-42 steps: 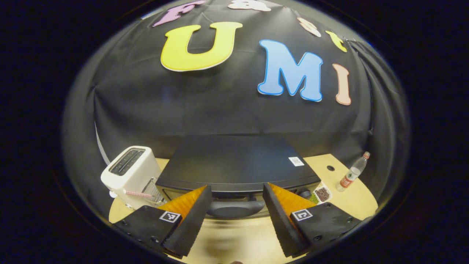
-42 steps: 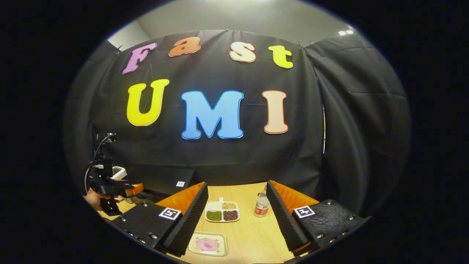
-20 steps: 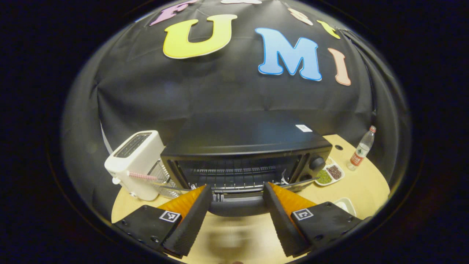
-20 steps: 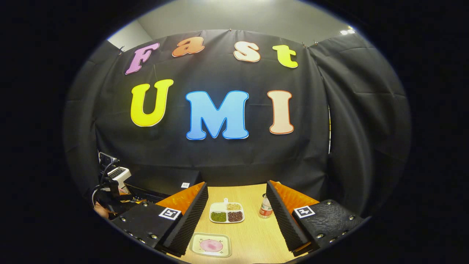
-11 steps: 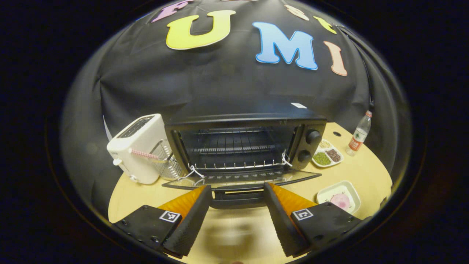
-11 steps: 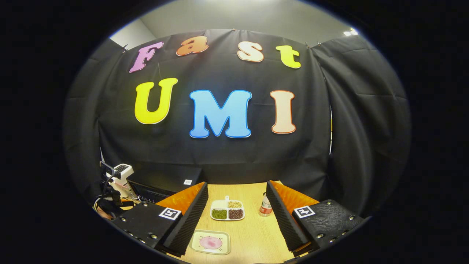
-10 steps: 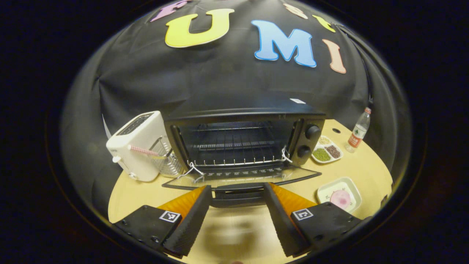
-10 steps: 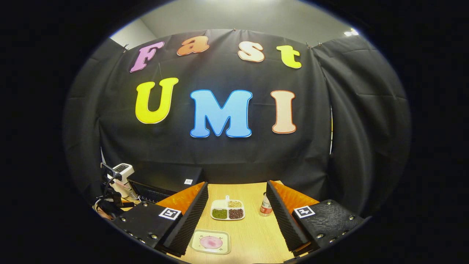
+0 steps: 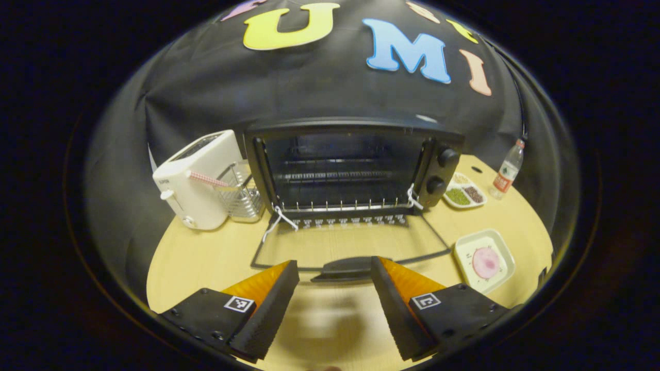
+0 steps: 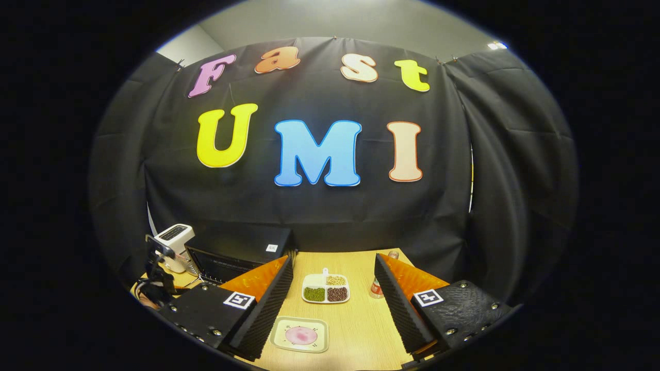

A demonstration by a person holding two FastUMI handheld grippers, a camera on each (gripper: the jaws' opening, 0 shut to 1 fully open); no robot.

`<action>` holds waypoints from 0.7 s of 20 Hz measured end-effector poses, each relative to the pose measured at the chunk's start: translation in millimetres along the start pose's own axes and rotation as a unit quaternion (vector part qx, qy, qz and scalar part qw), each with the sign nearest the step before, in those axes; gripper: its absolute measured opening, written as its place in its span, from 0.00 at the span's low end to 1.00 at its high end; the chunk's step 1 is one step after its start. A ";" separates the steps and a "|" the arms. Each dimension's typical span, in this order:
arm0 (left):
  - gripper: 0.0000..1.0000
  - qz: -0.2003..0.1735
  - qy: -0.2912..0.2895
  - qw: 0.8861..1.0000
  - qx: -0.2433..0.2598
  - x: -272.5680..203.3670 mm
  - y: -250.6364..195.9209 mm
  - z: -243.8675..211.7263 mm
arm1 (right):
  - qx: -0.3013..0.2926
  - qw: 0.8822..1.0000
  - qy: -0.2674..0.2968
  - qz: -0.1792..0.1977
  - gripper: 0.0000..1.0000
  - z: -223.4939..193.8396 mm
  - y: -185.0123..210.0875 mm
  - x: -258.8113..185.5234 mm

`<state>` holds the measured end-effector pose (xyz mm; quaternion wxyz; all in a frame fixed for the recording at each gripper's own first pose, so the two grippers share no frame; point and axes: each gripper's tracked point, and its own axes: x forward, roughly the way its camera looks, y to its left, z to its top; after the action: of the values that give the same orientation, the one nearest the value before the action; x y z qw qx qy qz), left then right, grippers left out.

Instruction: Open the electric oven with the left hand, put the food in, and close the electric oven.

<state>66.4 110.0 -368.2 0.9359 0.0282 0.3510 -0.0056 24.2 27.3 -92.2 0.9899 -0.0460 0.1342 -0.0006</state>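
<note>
Glass oven door (image 9: pixel 350 245) lies fully down | left gripper (image 9: pixel 335 304) wide open, empty, near handle (image 9: pixel 346 268) | right gripper (image 10: pixel 332 304) open, empty, must next fetch food plate (image 10: pixel 301 335).

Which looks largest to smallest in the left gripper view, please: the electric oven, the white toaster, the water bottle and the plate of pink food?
1. Electric oven
2. White toaster
3. Plate of pink food
4. Water bottle

The bottle stands farther off than the plate, so that last pair is unsure.
</note>
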 end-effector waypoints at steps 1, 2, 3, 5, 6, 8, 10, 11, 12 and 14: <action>0.99 0.001 -0.018 1.000 -0.003 -10.1 -0.5 15.1 | 0.003 1.000 0.013 0.001 0.96 -6.6 -0.2 2.4; 0.95 0.002 -0.039 0.999 -0.005 -22.9 -0.9 30.8 | 0.006 1.000 0.028 0.002 0.96 -14.5 -1.7 3.9; 0.95 0.002 -0.061 0.998 -0.007 -33.2 -2.0 47.3 | 0.009 0.999 0.045 0.006 0.96 -21.5 -2.0 5.8; 0.99 0.006 -0.113 0.994 -0.011 -60.1 -2.3 85.9 | 0.016 0.996 0.086 0.018 0.96 -39.5 -1.2 12.9; 0.97 0.008 -0.133 0.991 -0.014 -74.2 -2.0 100.9 | 0.024 0.993 0.113 0.027 0.96 -52.4 -1.3 18.9; 0.95 0.011 -0.173 0.985 -0.017 -102.7 -2.0 133.3 | 0.040 0.983 0.176 0.043 0.96 -80.8 0.8 28.0; 0.95 0.020 -0.218 0.976 -0.006 -129.7 0.9 159.2 | 0.050 0.969 0.235 0.053 0.96 -109.7 0.2 36.6; 0.98 0.018 -0.239 0.971 -0.003 -147.0 -1.4 171.8 | 0.062 0.961 0.261 0.060 0.96 -122.0 0.2 38.4; 0.99 0.015 -0.252 0.967 -0.002 -161.1 -4.5 178.6 | 0.071 0.952 0.290 0.065 0.98 -135.5 3.2 37.0; 0.94 0.017 -0.268 0.963 -0.006 -181.9 -4.3 186.2 | 0.091 0.932 0.343 0.074 0.98 -165.1 5.2 41.4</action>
<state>51.6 93.4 -108.8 0.9959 0.0255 0.0866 0.0049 20.2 16.9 -262.1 0.8808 0.0571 0.4678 0.0451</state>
